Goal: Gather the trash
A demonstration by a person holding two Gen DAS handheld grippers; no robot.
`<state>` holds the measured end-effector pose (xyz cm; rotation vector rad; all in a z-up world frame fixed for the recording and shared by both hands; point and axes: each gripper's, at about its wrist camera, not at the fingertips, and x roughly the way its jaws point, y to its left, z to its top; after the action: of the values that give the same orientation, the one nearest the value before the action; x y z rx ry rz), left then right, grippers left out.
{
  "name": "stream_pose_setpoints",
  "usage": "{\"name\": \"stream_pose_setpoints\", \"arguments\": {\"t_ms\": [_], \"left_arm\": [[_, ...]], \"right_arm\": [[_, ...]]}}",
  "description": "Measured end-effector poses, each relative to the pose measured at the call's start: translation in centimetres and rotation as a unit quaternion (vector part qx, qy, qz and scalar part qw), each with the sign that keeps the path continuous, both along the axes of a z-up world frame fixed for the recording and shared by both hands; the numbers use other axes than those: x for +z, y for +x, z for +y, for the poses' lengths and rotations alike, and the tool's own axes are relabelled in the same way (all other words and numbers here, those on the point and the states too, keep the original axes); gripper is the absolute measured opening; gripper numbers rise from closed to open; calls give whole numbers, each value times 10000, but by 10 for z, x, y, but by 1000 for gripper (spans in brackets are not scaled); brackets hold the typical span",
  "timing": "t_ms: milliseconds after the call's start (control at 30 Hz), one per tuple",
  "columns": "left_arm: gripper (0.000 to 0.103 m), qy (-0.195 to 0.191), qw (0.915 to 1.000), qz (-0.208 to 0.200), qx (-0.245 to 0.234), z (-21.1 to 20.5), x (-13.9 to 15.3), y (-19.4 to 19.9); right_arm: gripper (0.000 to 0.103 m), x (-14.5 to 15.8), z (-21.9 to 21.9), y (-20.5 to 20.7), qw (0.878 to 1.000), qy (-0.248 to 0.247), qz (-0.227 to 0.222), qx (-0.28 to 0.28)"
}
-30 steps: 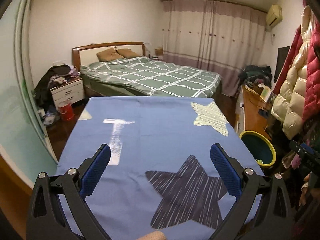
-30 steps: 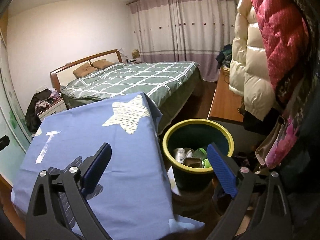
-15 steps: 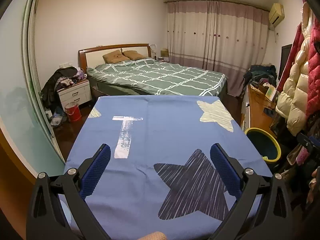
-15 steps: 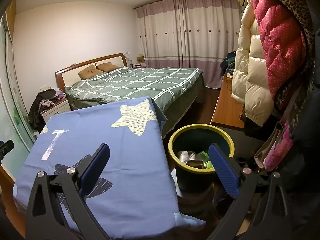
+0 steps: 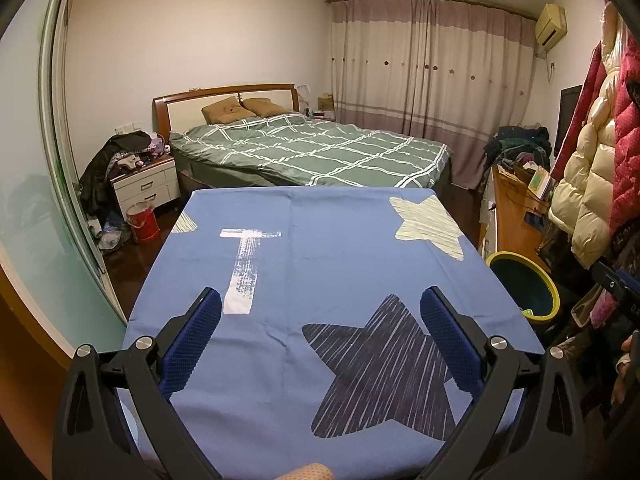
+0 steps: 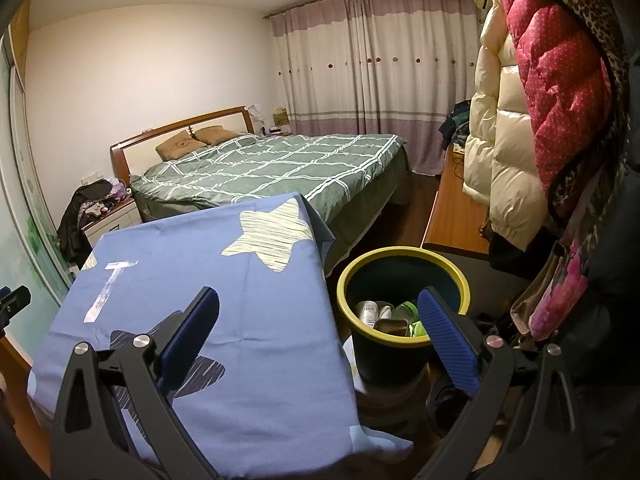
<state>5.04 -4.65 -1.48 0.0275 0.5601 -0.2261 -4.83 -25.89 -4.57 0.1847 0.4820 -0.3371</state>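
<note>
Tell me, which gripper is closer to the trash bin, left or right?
Right, probably. The right gripper is open beside the yellow-rimmed bin, looking in at its bottles. The left gripper, also open, faces the blue star tablecloth; there the bin sits off to its side.

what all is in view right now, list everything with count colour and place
table cloth: 1, blue with star prints, covering the table in front
trash bin: 1, dark with yellow rim, on the floor right of the table
trash in bin: several pieces, white, green and grey, at the bin's bottom
bed: 1, green checked cover, beyond the table
pillows: 2, brown, at the headboard
nightstand: 1, white, left of the bed, clothes piled on it
bucket: 1, red, on the floor by the nightstand
curtains: cream and mauve, back wall
puffer jackets: 2, cream and red, hanging at right
left hand-held gripper: 1, black with blue pads, open, empty
right hand-held gripper: 1, same, open, empty
</note>
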Motion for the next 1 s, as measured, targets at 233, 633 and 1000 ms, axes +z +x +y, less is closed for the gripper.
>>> {"name": "stream_pose_setpoints", "arguments": {"t_ms": [233,633,1000], "left_arm": [[98,0,10000,9,-1,0,0,1],[98,2,10000,61,-48,-5,-3,2],[98,4,10000,69,-51,-5,-3,3]], "right_arm": [[95,0,1,0,10000,10,0,1],[95,0,1,1,10000,14,6,0],[95,-1,2,1,10000,29,0,5]]}}
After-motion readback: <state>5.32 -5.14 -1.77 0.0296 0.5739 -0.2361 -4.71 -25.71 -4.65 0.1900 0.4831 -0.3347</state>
